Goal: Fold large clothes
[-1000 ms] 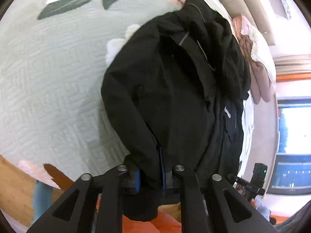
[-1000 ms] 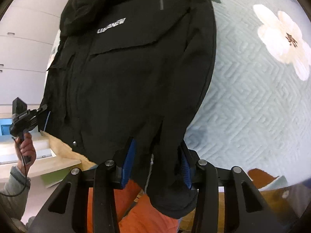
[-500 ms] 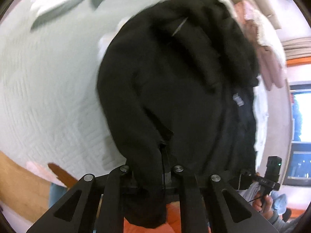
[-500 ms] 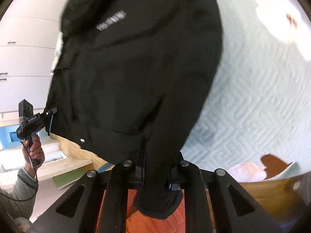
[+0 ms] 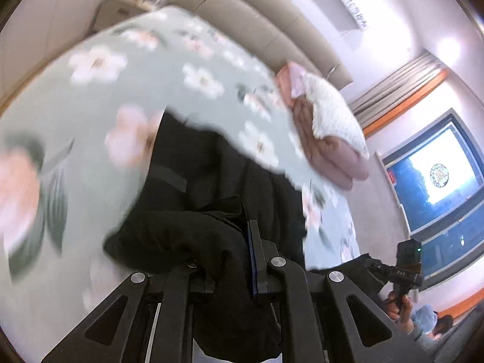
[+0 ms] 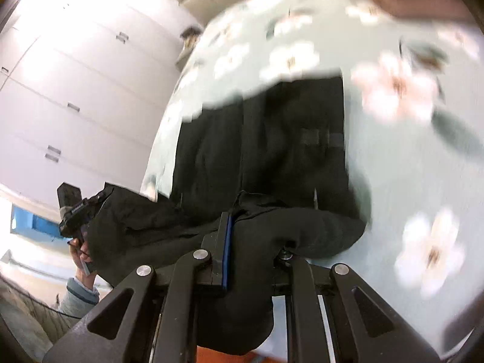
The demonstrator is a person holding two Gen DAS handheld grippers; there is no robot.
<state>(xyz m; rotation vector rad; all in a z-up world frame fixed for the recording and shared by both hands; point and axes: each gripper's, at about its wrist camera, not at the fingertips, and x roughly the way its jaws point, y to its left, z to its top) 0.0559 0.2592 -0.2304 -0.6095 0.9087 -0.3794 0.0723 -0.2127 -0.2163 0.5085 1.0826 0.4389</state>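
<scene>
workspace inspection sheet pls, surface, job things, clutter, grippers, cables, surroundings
surface: bed with a pale green flowered quilt, motion-blurred.
job's things: black jacket, near edge lifted off the quilt, the rest lying on it.
clutter: folded pink and white bedding at the far end of the bed.
grippers: left gripper shut on the jacket; right gripper shut on the jacket; cloth bunched over both.
cables: a thin cord trailing below the sleeve in the right wrist view.
surroundings: padded headboard, white cupboards, window.
</scene>
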